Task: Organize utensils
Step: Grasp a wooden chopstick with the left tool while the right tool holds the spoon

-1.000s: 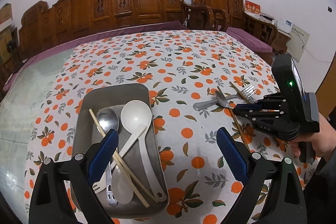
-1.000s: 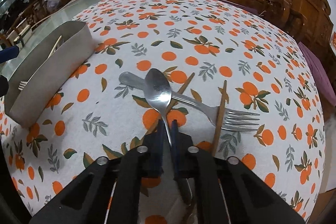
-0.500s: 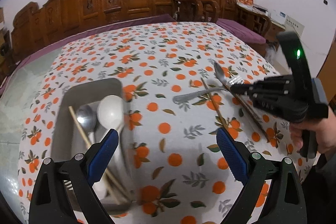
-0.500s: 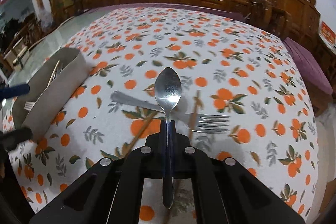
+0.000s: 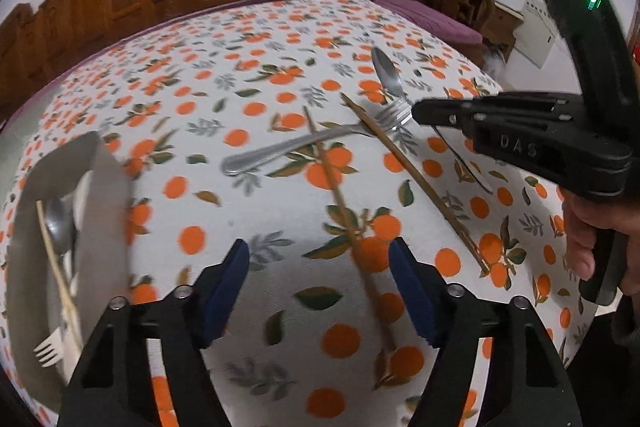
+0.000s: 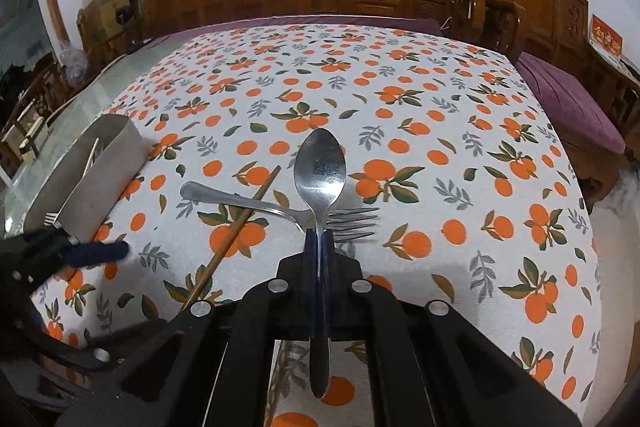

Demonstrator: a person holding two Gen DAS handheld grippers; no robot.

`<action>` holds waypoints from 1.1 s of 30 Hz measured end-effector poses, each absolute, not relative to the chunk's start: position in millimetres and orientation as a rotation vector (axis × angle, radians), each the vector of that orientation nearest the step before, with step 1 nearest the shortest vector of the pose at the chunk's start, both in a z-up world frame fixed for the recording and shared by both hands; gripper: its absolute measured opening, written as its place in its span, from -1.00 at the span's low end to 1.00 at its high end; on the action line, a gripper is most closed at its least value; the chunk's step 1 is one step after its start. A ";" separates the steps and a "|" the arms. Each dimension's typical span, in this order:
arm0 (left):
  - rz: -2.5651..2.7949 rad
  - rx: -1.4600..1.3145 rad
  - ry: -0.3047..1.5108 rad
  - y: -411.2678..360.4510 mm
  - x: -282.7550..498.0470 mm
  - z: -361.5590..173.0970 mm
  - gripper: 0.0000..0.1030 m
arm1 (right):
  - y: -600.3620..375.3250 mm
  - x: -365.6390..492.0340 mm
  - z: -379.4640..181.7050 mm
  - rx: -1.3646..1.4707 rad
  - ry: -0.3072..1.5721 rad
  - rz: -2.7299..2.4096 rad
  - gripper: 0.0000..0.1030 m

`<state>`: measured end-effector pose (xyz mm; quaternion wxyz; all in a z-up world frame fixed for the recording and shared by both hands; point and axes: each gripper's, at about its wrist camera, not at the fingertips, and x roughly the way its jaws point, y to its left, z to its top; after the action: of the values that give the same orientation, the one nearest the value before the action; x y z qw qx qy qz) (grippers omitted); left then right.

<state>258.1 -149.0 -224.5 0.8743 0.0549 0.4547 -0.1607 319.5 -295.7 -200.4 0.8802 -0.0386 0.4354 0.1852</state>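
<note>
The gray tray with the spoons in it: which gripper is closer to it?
Left. The left gripper, open, hovers just beside the gray tray. The right gripper, holding the metal spoon, is farther off, above the fork.

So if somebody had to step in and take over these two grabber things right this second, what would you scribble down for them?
Right gripper: shut on the shiny metal spoon, lifted off the cloth.
Left gripper: open, jaws just been closing, straddling a wooden chopstick without gripping it.
Done: the grey rectangular tray already holds a spoon, a chopstick and a pale fork.
Left: on the orange-print tablecloth lie a metal fork and a second wooden chopstick. Tray the spoon, then these.
</note>
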 end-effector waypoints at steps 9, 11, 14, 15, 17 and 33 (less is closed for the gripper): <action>-0.328 0.182 0.966 -167.9 265.8 -239.5 -0.49 | -295.3 318.4 -198.1 -0.082 0.904 0.393 -0.93; -0.325 0.181 0.973 -163.5 265.2 -238.7 -0.91 | -290.9 317.1 -197.5 -0.087 0.902 0.399 -0.93; -0.317 0.173 0.995 -152.0 262.4 -238.2 -0.91 | -284.4 314.7 -197.0 -0.096 0.902 0.403 -0.93; -0.314 0.176 1.000 -147.1 259.9 -237.9 -0.92 | -282.8 313.4 -196.5 -0.097 0.901 0.404 -0.93; -0.312 0.179 1.003 -138.9 255.2 -237.1 -0.92 | -279.4 310.0 -195.2 -0.099 0.899 0.406 -0.93; -0.328 0.123 0.941 -89.4 201.1 -192.9 -0.92 | -255.9 284.3 -186.1 -0.119 0.886 0.435 -0.93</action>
<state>201.1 -89.4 -192.9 0.8767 0.0589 0.4508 -0.1572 284.3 -255.9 -186.1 0.8790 -0.0569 0.4250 0.2085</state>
